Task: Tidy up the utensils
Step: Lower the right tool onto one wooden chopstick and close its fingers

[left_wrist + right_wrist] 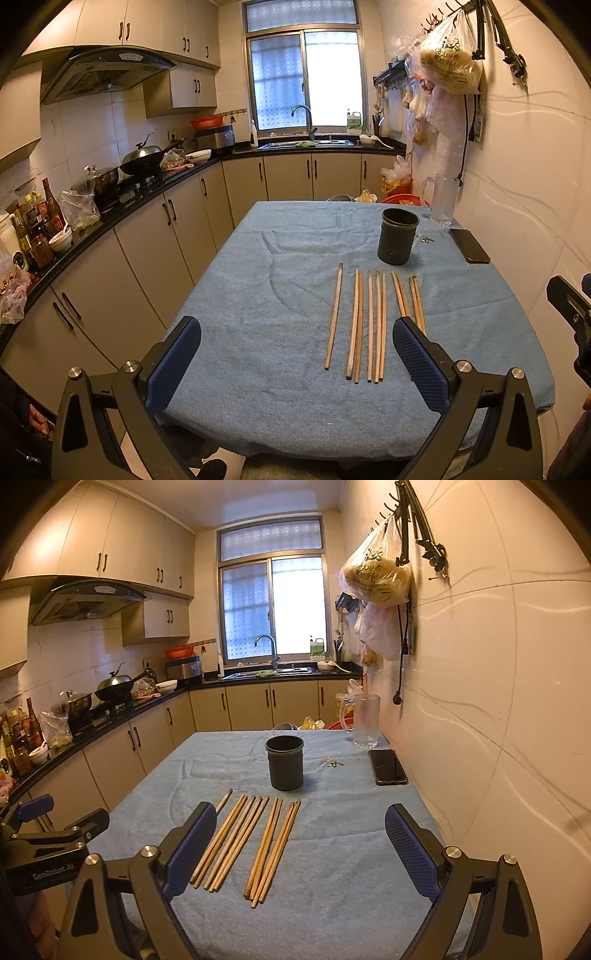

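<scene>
Nine or so chopsticks (pixel 373 325): lying flat in a row on the blue cloth (pixel 258 332) of the worktop
Black cup (pixel 397 235): upright, just behind the chopsticks
Left hand-held gripper (pixel 297 363): wide apart, holding nothing
Right hand-held gripper (pixel 301 849): wide apart, holding nothing
Phone (pixel 387 766): near the wall

phone (pixel 388 766): flat by the worktop's right edge
glass jug (pixel 364 720): far right corner of the worktop
blue cloth (pixel 332 867): covers the worktop
</scene>
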Action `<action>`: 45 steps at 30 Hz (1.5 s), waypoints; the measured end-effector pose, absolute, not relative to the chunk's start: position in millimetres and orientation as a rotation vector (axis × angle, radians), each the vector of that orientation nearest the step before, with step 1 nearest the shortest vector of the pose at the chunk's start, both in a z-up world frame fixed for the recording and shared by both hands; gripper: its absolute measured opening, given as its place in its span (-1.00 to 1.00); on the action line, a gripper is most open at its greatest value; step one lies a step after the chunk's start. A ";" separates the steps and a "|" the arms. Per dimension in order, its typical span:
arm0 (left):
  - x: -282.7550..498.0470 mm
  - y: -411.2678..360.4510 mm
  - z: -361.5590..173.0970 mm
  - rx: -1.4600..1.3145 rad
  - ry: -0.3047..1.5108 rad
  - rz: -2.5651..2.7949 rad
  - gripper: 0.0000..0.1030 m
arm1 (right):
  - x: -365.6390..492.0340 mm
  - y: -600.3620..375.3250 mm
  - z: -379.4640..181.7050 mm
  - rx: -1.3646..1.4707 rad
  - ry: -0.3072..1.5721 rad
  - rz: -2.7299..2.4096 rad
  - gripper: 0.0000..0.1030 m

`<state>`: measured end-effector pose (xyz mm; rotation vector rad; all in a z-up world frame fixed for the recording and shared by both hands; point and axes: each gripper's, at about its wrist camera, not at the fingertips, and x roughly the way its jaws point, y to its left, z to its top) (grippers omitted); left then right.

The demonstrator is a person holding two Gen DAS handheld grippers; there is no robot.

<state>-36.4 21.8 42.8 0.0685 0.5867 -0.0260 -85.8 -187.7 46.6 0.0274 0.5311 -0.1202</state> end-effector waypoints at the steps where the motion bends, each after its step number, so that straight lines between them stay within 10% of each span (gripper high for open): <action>1: -34.8 22.4 42.1 0.067 0.590 -0.027 1.00 | -85.1 -186.9 45.7 0.026 0.532 -0.121 0.81; 25: 63.9 17.5 3.7 0.023 0.769 -0.141 0.87 | 1.2 -208.4 -13.9 0.123 0.744 -0.060 0.00; 45: 199.3 -10.2 -60.0 0.058 1.009 -0.245 0.54 | 124.8 -225.5 -94.8 0.171 0.985 -0.042 0.00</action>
